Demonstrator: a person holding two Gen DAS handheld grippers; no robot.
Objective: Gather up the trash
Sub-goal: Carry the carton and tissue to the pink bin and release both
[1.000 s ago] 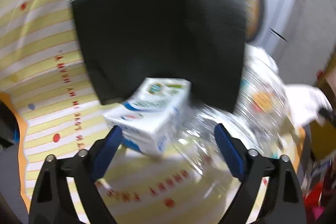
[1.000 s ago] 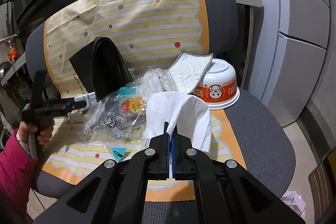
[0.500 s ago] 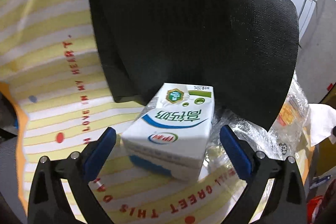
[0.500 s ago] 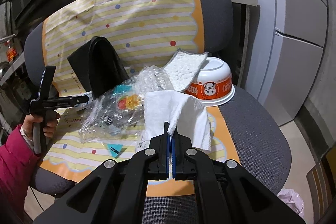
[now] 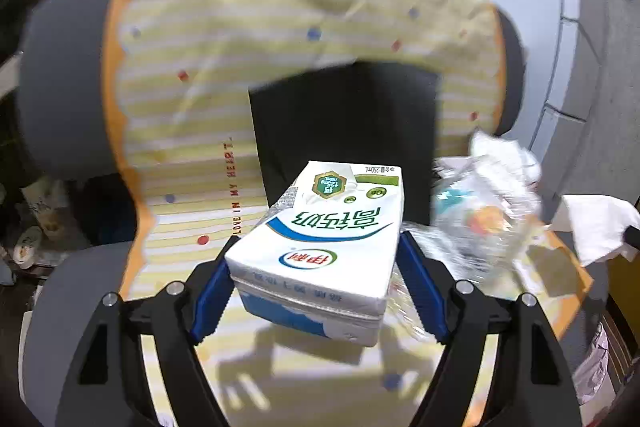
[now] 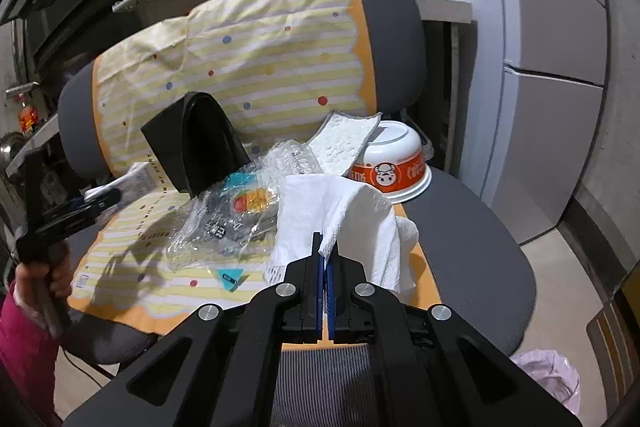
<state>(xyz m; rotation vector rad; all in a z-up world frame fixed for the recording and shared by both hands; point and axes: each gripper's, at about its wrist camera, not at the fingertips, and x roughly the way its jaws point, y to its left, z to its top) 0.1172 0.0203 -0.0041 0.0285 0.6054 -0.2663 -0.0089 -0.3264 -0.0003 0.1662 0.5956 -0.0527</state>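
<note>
Left wrist view: left gripper (image 5: 316, 287) has the milk carton (image 5: 324, 247) between its blue pads, jaws closing, and the pads look to be against the carton's sides, so I read it as gripped. The carton appears raised off the striped cover (image 5: 192, 131) on the chair seat, going by the shadow under it (frame is blurred, so not certain). Black folded pad (image 5: 344, 123) stands right behind it, crinkled plastic wrapper (image 5: 480, 211) just to its right. Right wrist view: right gripper (image 6: 324, 267) is clamped tight on the edge of a white paper towel (image 6: 344, 219), which drapes over the seat near the wrapper. An upturned orange-and-white bowl (image 6: 394, 163) sits at the back, with a white cloth (image 6: 346, 141) leaning on it. A plastic-lined bin (image 6: 552, 379) shows on the floor at lower right. Step in hand: pick-up done on both sides. Next move: carry both to the bin and release, keeping the squeeze light so the carton doesn't crush or leak.
</note>
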